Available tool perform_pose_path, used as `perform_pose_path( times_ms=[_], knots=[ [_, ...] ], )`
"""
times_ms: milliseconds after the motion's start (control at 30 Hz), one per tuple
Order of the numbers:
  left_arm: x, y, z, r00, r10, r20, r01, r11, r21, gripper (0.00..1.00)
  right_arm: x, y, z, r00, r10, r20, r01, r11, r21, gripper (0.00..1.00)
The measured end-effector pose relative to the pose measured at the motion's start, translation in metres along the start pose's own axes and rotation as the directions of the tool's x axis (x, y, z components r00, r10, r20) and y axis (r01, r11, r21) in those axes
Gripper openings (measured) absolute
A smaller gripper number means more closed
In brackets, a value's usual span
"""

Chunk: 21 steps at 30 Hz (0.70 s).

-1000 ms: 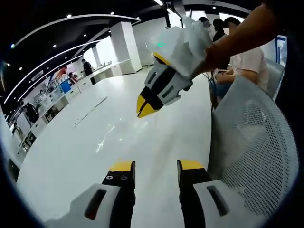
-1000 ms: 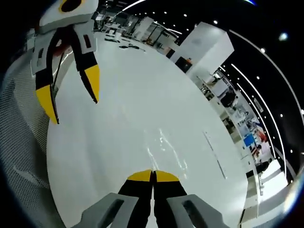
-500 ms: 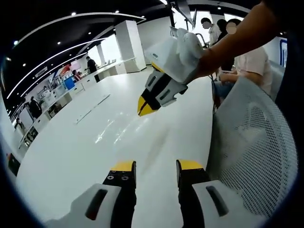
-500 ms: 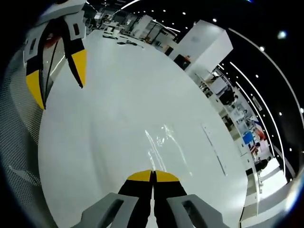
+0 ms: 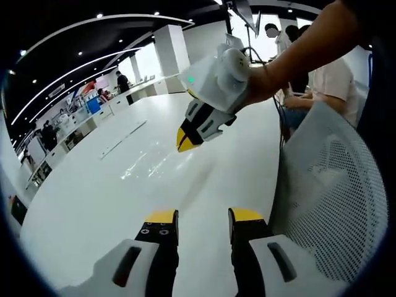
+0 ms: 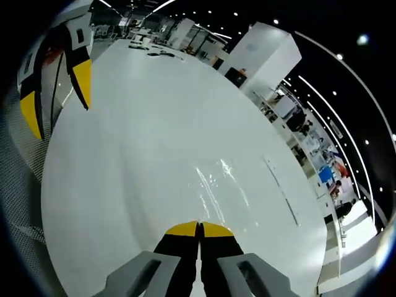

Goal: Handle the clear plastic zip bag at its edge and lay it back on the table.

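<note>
Right claw (image 6: pixel 199 226) pressed shut low over the desk (image 6: pixel 142 142), at the near edge of the flat-lying bag (image 6: pixel 219 192), pinch itself impossible to tell, likely for laying down; left claw (image 5: pixel 198 216) parted, empty, kept aside.

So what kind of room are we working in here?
Probably a large open-plan office or showroom: a long white table, a white mesh office chair beside it, strip ceiling lights, and distant desks with people.
</note>
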State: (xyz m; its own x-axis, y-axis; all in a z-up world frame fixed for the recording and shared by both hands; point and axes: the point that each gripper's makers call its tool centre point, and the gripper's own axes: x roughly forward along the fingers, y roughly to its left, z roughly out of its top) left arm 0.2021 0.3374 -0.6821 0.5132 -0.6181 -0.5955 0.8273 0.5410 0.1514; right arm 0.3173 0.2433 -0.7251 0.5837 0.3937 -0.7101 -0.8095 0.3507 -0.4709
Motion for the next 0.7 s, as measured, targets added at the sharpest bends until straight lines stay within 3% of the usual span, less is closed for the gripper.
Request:
perform_pose_path(
  times_ms=[167, 400, 633, 700],
  knots=[
    [0.000, 0.001, -0.001, 1.000, 0.004, -0.006, -0.004, 1.000, -0.006, 0.30, 0.005, 0.008, -0.009, 0.998, 0.059, -0.014, -0.058, 0.997, 0.043, 0.00],
    [0.002, 0.002, -0.005, 1.000, -0.002, -0.022, 0.002, 1.000, 0.005, 0.30, 0.010, 0.013, -0.009, 0.997, 0.076, -0.007, -0.075, 0.996, 0.057, 0.00],
    [0.003, 0.003, -0.006, 1.000, -0.010, -0.023, 0.010, 1.000, 0.004, 0.30, 0.010, 0.021, -0.010, 0.993, 0.114, -0.007, -0.113, 0.986, 0.122, 0.04],
    [0.003, 0.003, -0.009, 0.999, -0.009, -0.036, 0.010, 1.000, 0.023, 0.30, 0.009, 0.023, -0.011, 0.993, 0.120, -0.003, -0.118, 0.984, 0.136, 0.09]
  ],
)
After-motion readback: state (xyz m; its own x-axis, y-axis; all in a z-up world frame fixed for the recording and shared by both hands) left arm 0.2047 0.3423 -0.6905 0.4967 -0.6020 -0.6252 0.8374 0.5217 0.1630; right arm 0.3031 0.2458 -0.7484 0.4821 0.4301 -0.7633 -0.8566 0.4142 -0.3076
